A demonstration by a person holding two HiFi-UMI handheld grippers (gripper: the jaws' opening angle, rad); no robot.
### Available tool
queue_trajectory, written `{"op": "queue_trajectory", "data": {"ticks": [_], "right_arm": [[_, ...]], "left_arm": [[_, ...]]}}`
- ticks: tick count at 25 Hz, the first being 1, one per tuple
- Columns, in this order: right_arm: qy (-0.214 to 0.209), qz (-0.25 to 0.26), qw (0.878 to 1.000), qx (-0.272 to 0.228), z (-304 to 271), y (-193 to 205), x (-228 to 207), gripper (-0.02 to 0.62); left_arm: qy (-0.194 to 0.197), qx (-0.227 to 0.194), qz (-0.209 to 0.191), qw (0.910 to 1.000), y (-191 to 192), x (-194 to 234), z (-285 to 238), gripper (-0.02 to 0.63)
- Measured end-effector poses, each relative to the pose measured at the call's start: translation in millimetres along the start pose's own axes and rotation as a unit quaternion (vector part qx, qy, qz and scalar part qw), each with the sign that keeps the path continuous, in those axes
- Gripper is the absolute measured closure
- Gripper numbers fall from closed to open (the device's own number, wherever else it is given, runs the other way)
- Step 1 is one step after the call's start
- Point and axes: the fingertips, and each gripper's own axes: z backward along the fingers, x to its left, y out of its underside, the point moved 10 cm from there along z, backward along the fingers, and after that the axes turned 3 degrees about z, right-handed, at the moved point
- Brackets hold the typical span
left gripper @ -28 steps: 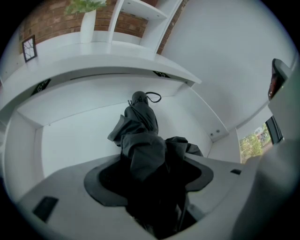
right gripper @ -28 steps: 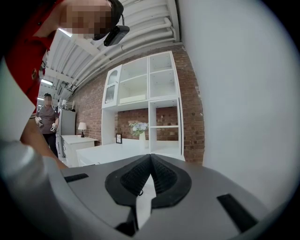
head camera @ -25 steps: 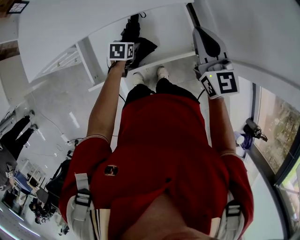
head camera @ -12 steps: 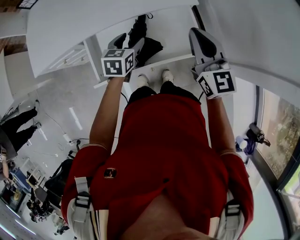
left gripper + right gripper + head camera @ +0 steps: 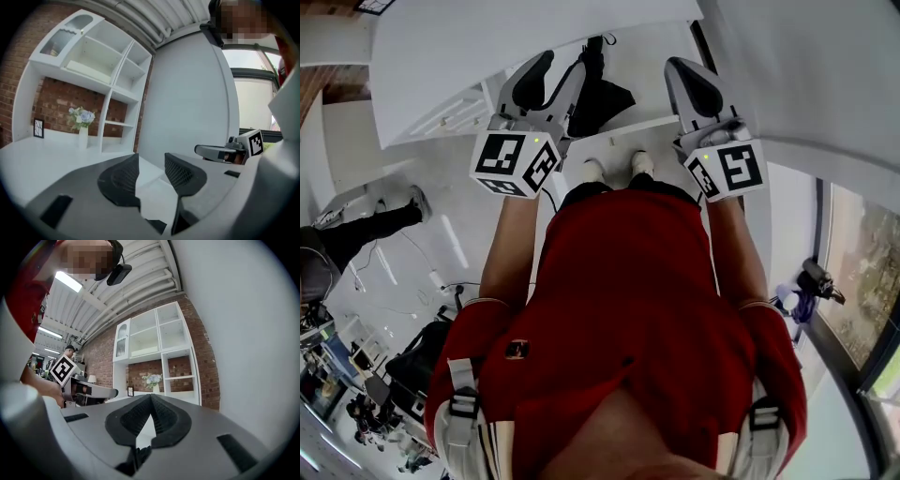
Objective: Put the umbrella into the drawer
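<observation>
A folded black umbrella (image 5: 598, 89) lies in the open white drawer (image 5: 649, 54) below the white countertop (image 5: 469, 56), in front of my feet. My left gripper (image 5: 553, 77) hangs above the drawer's left part, clear of the umbrella. Its jaws have just been closing but still stand apart, with nothing between them (image 5: 151, 159). My right gripper (image 5: 682, 73) is held over the drawer's right side, jaws shut and empty, pads meeting at the tips (image 5: 151, 397). Both grippers point about level at the wall shelves.
A white shelf unit (image 5: 110, 70) stands on the countertop against a brick wall, with a vase of flowers (image 5: 80, 121) and a small picture frame (image 5: 38, 127). A tall white panel (image 5: 187, 93) stands to the right. Someone's legs (image 5: 366, 220) are at the left.
My left gripper has risen from down in the drawer beside the umbrella towards the camera and turned level. The umbrella stays in the drawer. The right gripper shifted a little.
</observation>
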Motion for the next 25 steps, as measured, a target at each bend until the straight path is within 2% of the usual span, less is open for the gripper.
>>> {"op": "queue_trajectory", "data": {"ticks": [5,9,14,25], "right_arm": [[-0.003,0.004,1.000,-0.022,1.7,-12.8,7.5,0.597],[-0.004,0.008,0.999,-0.035,5.7,-19.7,11.6,0.597],[-0.003,0.017,0.999,-0.039,5.3,-24.8,15.5,0.597],[-0.003,0.027,0.999,-0.037,7.4,-26.7,16.5,0.597]], "left_arm": [[-0.006,-0.051,-0.026,0.9983,-19.6,-9.4,18.7,0.546],[-0.004,-0.061,-0.050,0.9969,-25.6,-16.8,25.9,0.596],[0.008,-0.065,-0.063,0.9959,-28.9,-21.1,28.9,0.600],[0.015,-0.058,-0.059,0.9964,-26.3,-22.1,27.5,0.600]]}}
